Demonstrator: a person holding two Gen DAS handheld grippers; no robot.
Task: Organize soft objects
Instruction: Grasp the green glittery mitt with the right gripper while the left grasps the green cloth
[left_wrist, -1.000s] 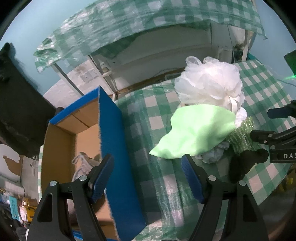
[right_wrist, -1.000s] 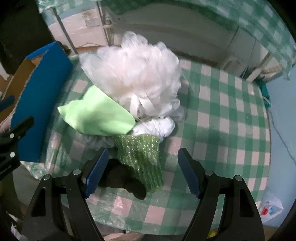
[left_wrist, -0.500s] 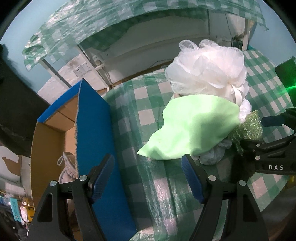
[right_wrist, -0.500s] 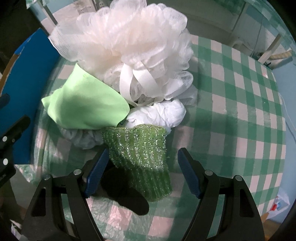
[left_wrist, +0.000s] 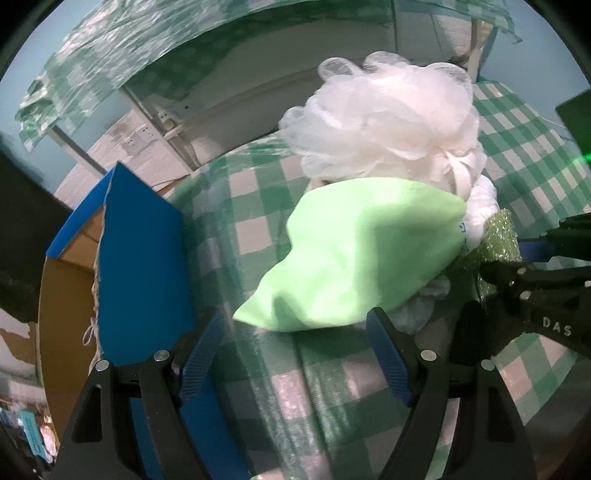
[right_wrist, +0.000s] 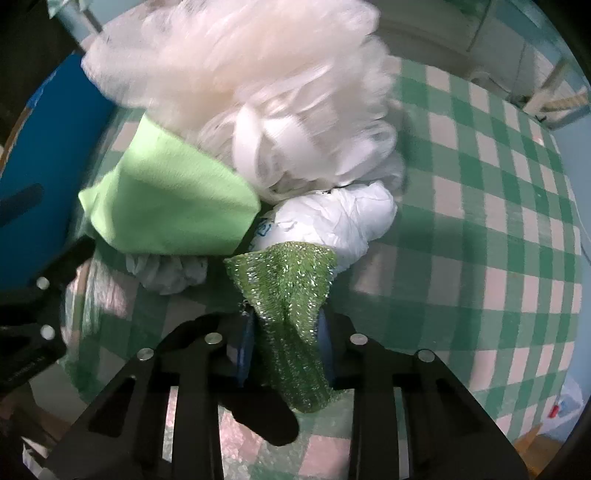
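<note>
A pile of soft things lies on the green-checked table (left_wrist: 255, 229): a white mesh bath pouf (left_wrist: 391, 114), a light green cloth (left_wrist: 362, 258), crumpled white plastic bags (right_wrist: 332, 221) and a sparkly green scrubber (right_wrist: 288, 295). My right gripper (right_wrist: 286, 343) is shut on the near part of the green scrubber. My left gripper (left_wrist: 295, 347) is open, its blue pads just short of the light green cloth's near edge. The right gripper also shows at the right of the left wrist view (left_wrist: 532, 273).
A cardboard box with blue outer walls (left_wrist: 140, 258) stands at the table's left edge, open at the top, with something white inside. A dark soft object (right_wrist: 258, 417) lies under my right gripper. A checked sheet hangs behind the table.
My right gripper has moved forward and closed on the green scrubber. My left gripper has moved closer to the light green cloth and stays open.
</note>
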